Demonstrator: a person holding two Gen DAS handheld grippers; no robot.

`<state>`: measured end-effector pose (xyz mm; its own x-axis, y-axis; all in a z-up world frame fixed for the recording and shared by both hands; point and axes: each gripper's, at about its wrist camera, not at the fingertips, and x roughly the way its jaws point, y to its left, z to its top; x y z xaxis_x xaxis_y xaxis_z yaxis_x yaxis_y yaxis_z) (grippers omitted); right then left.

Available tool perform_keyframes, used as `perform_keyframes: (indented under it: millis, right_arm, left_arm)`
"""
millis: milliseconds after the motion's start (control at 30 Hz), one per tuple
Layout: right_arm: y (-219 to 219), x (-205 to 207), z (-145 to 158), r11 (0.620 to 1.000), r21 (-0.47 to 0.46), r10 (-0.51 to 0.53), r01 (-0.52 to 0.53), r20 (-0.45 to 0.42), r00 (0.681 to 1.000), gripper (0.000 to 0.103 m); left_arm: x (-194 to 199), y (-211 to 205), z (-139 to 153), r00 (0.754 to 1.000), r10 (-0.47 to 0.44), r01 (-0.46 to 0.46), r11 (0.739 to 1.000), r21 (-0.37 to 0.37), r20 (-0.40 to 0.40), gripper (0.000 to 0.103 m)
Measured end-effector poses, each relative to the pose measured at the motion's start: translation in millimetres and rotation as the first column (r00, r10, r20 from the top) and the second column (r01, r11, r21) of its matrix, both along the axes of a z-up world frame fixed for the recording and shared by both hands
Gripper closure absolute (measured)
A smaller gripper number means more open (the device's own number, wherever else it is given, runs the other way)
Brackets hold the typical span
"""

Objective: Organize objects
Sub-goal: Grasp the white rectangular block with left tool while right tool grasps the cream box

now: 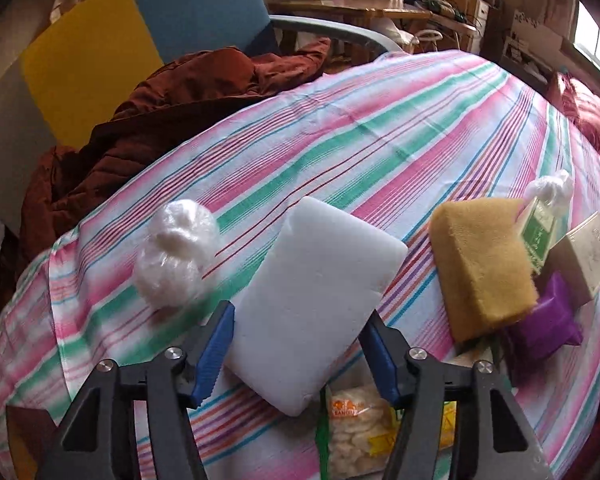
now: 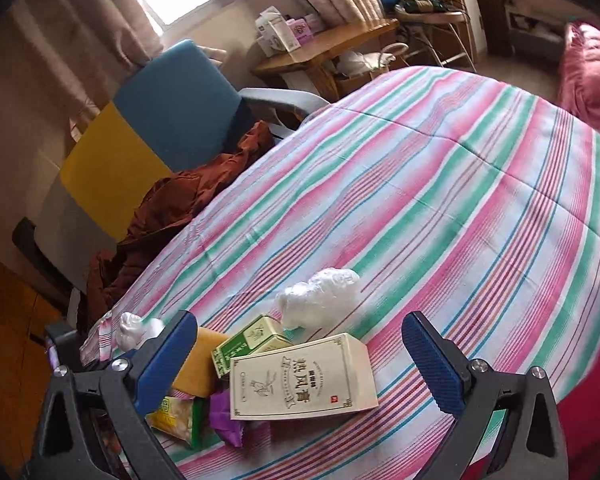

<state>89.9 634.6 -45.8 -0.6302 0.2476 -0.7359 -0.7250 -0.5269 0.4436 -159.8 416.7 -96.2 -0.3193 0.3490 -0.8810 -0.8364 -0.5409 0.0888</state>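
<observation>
Left wrist view shows the left gripper (image 1: 300, 352) clamped on a white foam block (image 1: 316, 308), its 2 blue pads pressed against the block's sides. The block seems lifted or tilted over the striped bedsheet (image 1: 380, 128); I cannot tell whether its far end touches the cloth. My read is that the carrying step is in hand, and the next move calls for setting the block down beside the other things without knocking them.

Just to its right lie a yellow sponge (image 1: 484, 268), a purple packet (image 1: 548, 320), a green box (image 1: 538, 236) and a cream box (image 1: 588, 256), clustered together. A snack bag (image 1: 356, 432) sits below the block, and a plastic wad (image 1: 176, 256) lies to its left.

Right wrist view shows the right gripper (image 2: 300, 360) with jaws wide apart, holding nothing, poised over the cream box (image 2: 304, 380).

Beyond the bed are a brown jacket (image 1: 160, 120), a blue and yellow chair (image 2: 148, 128) and a wooden table (image 2: 324, 44) by a curtained window.
</observation>
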Motion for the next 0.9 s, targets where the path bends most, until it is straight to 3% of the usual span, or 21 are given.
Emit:
perform_keyframes:
  millis: [167, 367, 667, 767, 900]
  right_arm:
    - [-5.2, -17.9, -16.5, 0.995, -0.056, 0.085, -0.082, 0.056, 0.995, 0.000]
    - [-2.9, -26.9, -26.2, 0.993, -0.073, 0.095, -0.090, 0.074, 0.993, 0.000]
    - [-25.8, -26.3, -46.4, 0.936, -0.295, 0.201, -0.191, 0.006, 0.980, 0.000]
    - [-49.5, -20.9, -47.0, 0.909, -0.321, 0.289, -0.266, 0.026, 0.957, 0.000]
    - [-91.3, -7.6, -36.8, 0.867, -0.271, 0.458, -0.418, 0.103, 0.883, 0.000]
  left_arm:
    - [15.7, -28.3, 15.4, 0.998, 0.054, -0.056, 0.996, 0.076, 0.024, 0.041]
    - [44.7, -59.3, 45.2, 0.995, 0.090, -0.097, 0.981, 0.166, 0.046, 0.041]
    - [116.3, -135.3, 64.1, 0.994, 0.064, -0.085, 0.968, 0.237, 0.093, 0.041]
    - [133.7, -148.1, 54.1, 0.993, 0.049, -0.071, 0.973, 0.220, 0.106, 0.041]
    - [157.1, -159.1, 35.8, 0.991, 0.021, -0.046, 0.980, 0.193, 0.129, 0.041]
